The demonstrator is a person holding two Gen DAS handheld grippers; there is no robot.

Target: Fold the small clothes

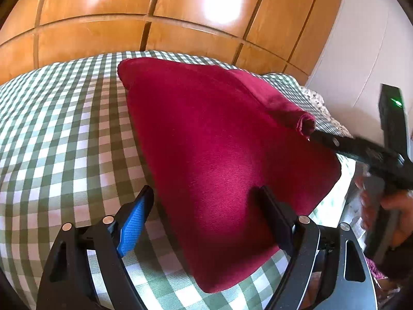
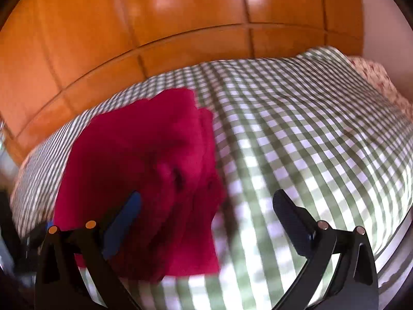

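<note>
Left wrist: crimson garment [image 1: 219, 160] folded flat (one edge rolled).

garment [image 1: 219, 160] on bed [image 1: 64, 142] | cupboard [image 1: 155, 31] behind bed

We count one red garment [image 1: 219, 155] lying on one green-and-white checked cover [image 1: 64, 134]. We see two grippers: the left gripper [image 1: 206, 201] with two fingers, and the right gripper [image 2: 206, 206] likewise with two. One hand [image 1: 397, 214] shows at the edge. Behind stands one wooden wardrobe [image 1: 129, 25], and one flowered cloth [image 2: 374, 75] peeks out at the far corner.
</note>
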